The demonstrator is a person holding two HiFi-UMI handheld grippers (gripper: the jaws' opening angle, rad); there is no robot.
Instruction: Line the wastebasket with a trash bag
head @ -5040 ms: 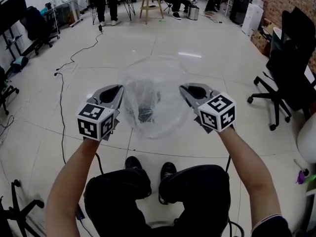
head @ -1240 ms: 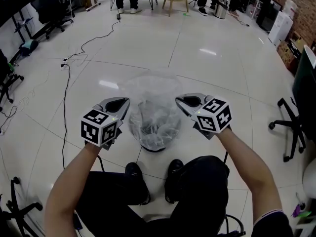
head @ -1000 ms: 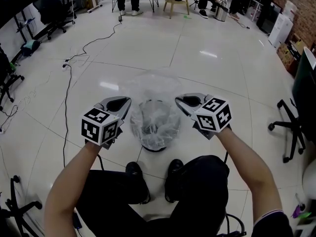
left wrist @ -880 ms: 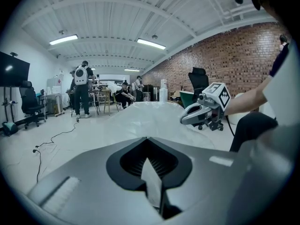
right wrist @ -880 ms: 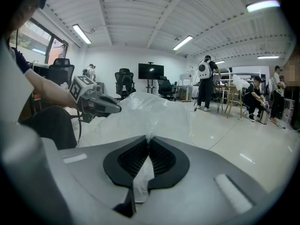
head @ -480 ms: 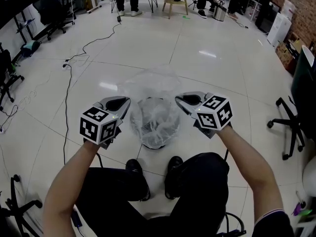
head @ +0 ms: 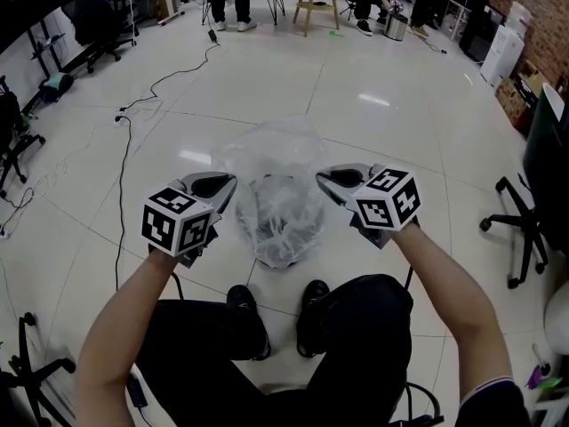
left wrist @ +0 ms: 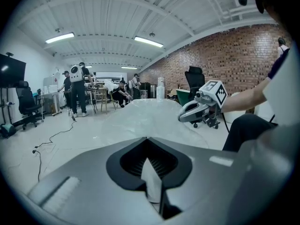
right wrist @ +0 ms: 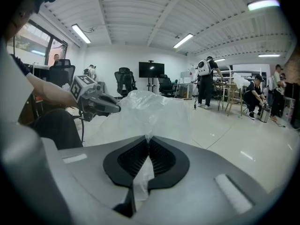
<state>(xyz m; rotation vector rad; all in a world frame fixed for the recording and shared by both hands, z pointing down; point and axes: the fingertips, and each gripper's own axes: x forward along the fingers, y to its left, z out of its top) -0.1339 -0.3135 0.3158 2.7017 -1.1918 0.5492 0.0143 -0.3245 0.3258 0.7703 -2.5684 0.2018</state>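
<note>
Head view: since five seconds ago the trash bag (head: 267,154) has sunk from a high billow to drape over the wastebasket (head: 277,254) at its 6 o'clock, with the left gripper (head: 227,183) at 9 and the right gripper (head: 324,181) at 3. Left gripper view: jaws clenched on a thin fold of film. Right gripper view: likewise, so the narrow pinches may slip or tear, or the mouth may miss the rim.

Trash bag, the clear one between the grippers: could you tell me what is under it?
A dark wastebasket shows through the trash bag, standing on the floor. Crumpled film covers its rim and inside, so its contents cannot be seen.
</note>
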